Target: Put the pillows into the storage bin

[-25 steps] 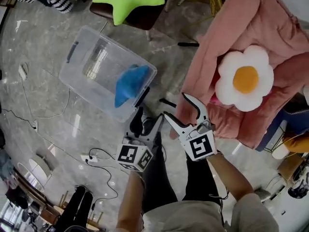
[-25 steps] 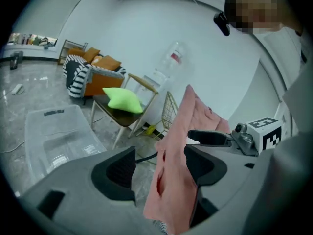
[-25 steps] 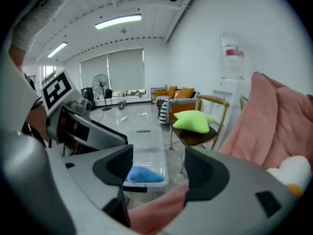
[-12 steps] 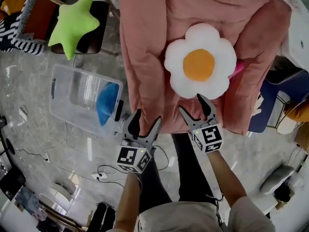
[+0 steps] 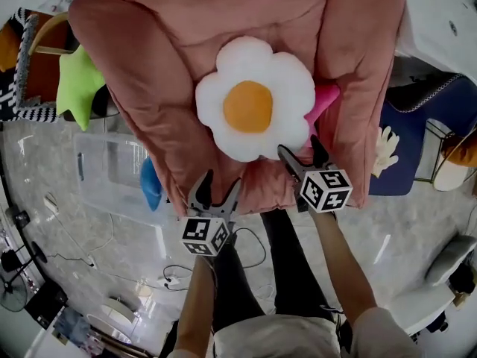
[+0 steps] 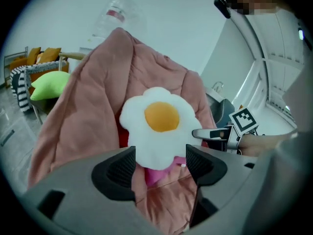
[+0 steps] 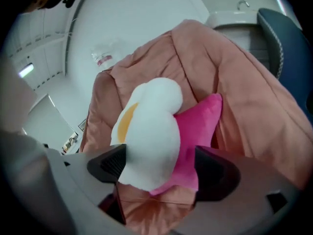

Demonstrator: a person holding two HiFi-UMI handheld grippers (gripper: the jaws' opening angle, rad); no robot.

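Note:
A white flower pillow (image 5: 253, 107) with an orange centre lies on a pink quilt (image 5: 149, 66), over a pink pillow (image 5: 322, 103). My left gripper (image 5: 212, 192) is open just below the quilt's edge, and the flower pillow (image 6: 156, 124) lies ahead of its jaws. My right gripper (image 5: 304, 155) is open at the flower pillow's lower right. Its jaws have just been opening, with the flower pillow's edge (image 7: 151, 146) and the pink pillow (image 7: 198, 126) between them. The clear storage bin (image 5: 112, 174) on the floor at left holds a blue pillow (image 5: 151, 183).
A green star pillow (image 5: 78, 88) sits on a chair at left, next to a striped cushion (image 5: 22, 66). A navy chair (image 5: 406, 136) stands to the right of the quilt. Cables (image 5: 171, 274) trail across the grey marble floor.
The view has swung from the bin to the quilt. Both grippers have moved up to the flower pillow, the right one has rolled upright, and its jaws stand wider.

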